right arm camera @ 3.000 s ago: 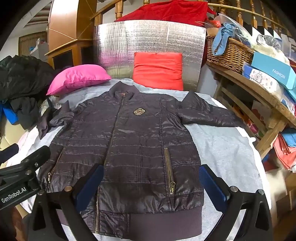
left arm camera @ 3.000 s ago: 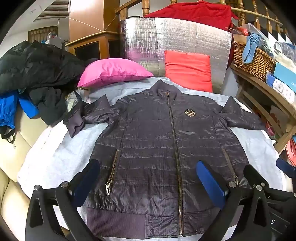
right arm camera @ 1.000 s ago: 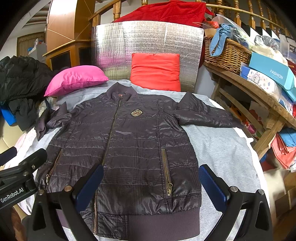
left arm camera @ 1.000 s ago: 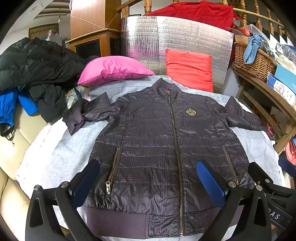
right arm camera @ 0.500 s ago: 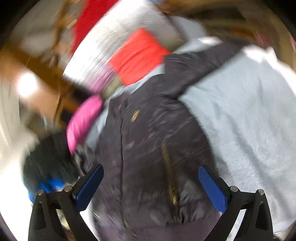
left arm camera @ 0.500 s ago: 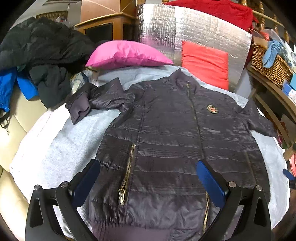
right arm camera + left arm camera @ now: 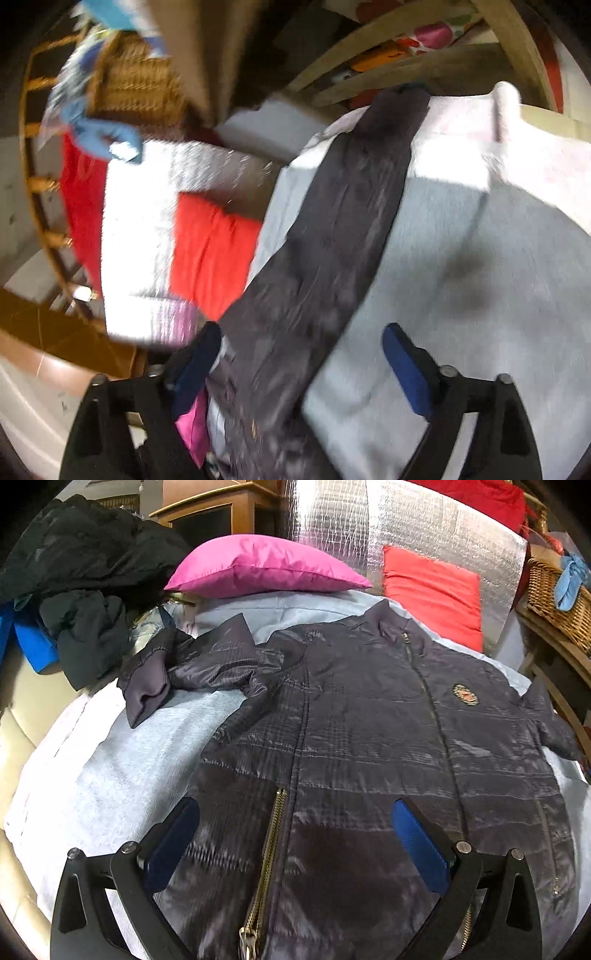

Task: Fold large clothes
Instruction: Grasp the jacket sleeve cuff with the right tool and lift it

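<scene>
The quilted jacket (image 7: 369, 738) lies flat, zipped, mid-bed. The right gripper (image 7: 301, 363) has swung over to the right sleeve (image 7: 343, 229), its jaws just narrowing but gripping nothing; the left gripper (image 7: 295, 834) hovers wide open above the hem, so sleeve-folding looks imminent.

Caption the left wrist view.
Open left gripper above a dark quilted zip-front jacket spread on a pale grey blanket.

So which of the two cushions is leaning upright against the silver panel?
The red cushion stands propped against the silver panel. The pink cushion lies flat on the grey cover, to its left.
</scene>
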### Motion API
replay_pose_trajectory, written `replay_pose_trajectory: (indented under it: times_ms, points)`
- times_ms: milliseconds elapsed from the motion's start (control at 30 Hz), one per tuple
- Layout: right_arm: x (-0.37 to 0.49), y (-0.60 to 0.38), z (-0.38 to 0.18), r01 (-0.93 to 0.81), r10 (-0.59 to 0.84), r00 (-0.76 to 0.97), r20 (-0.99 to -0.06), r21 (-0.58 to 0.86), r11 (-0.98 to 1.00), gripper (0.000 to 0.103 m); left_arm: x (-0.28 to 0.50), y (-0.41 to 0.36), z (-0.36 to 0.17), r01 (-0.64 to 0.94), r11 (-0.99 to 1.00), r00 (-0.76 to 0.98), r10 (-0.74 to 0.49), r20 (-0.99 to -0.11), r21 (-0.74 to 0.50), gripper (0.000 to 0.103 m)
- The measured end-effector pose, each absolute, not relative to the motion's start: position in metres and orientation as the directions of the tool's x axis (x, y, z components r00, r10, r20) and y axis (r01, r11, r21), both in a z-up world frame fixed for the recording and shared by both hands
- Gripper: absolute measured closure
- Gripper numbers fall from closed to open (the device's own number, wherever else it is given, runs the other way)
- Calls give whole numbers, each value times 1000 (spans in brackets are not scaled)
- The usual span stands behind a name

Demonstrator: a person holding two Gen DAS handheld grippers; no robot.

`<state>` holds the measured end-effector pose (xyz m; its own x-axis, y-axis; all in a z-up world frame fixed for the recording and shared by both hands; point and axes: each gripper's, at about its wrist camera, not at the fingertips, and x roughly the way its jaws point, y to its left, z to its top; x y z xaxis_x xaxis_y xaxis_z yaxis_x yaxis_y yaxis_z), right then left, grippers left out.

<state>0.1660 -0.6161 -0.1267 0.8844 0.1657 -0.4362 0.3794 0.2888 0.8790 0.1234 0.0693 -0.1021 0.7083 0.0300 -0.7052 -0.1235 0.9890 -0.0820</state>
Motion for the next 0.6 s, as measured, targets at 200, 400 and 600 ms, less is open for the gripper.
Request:
replay_pose_trajectory:
  times_ms: [200, 400, 600]
  points:
    - [212, -651, -152, 453, 129, 854, -503, 843, 290, 26, 138, 75, -116, -140, 987, 692, 40, -720, -79, 0]
    - [245, -664, -158, 558, 76, 781, -620, 748, 360, 69, 139, 77, -128, -125, 991, 680, 45, -731, -56, 0]
    - [274, -622, -82, 555, -109, 727, -678, 487, 674, 83, 135, 92, -129, -143, 986, 687, 36, -726, -87, 0]
